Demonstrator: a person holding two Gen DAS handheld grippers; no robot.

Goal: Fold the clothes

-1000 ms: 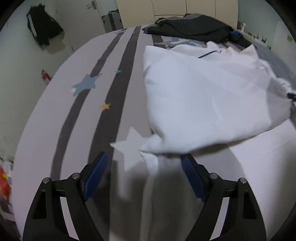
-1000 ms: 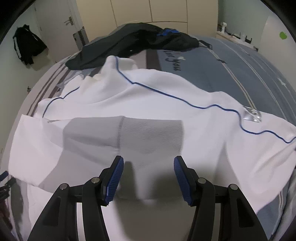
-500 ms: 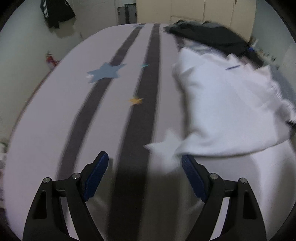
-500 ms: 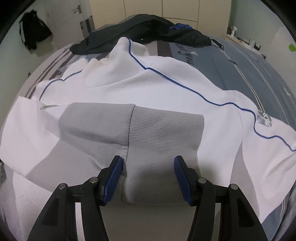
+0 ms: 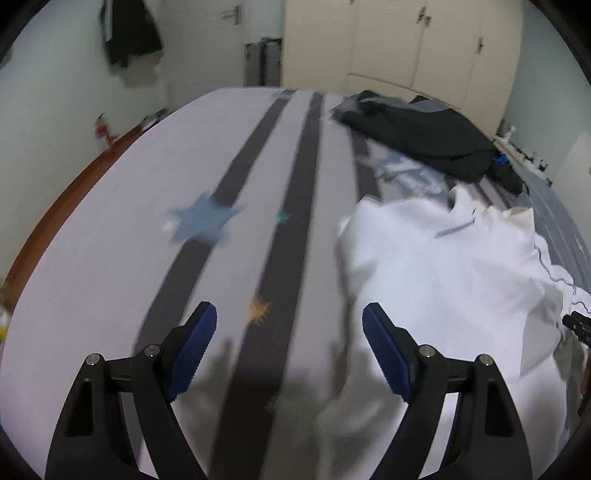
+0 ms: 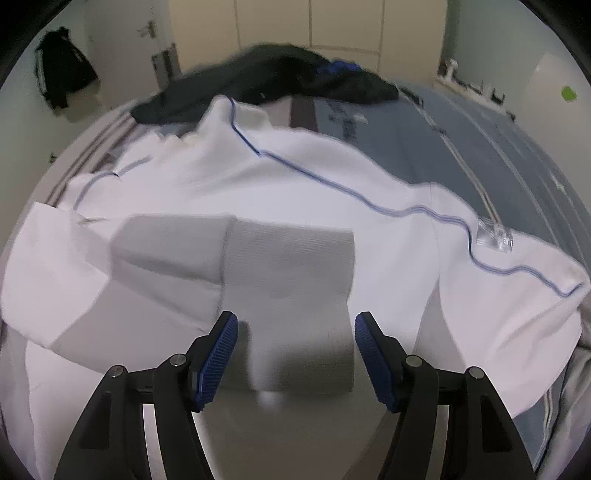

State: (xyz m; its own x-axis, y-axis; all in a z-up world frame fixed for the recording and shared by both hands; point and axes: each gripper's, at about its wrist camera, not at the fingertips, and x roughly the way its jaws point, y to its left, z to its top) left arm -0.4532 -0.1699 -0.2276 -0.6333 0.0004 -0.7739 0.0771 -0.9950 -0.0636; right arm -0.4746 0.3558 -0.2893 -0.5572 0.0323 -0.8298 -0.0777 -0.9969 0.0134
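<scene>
White cloth filled most of the right wrist view: a jacket lay spread over the bed, a thin blue piping line running from its collar at upper centre down to the right edge, with a clear tab beside that line. A grey sleeve with a ribbed cuff lay folded across the jacket at frame centre. The right gripper stood at the lower middle, its jaws partly apart and just having been opening; the cuff's near end lay between the blue pads, which did not press on it.

Only the left wrist view showed the bare side of the bed: pale sheet with dark stripes, a blue star and a small orange one, plus the bed's brown edge at the left. There the jacket was a rumpled white heap at the right, its piping barely visible and the grey cuff hidden. The left gripper hung wide open over striped sheet, holding nothing, the jacket's edge just inside its right pad.

Both views caught a dark garment at the far end of the bed, cream cupboards behind, and a black coat hanging at upper left. The left view was blurred.
</scene>
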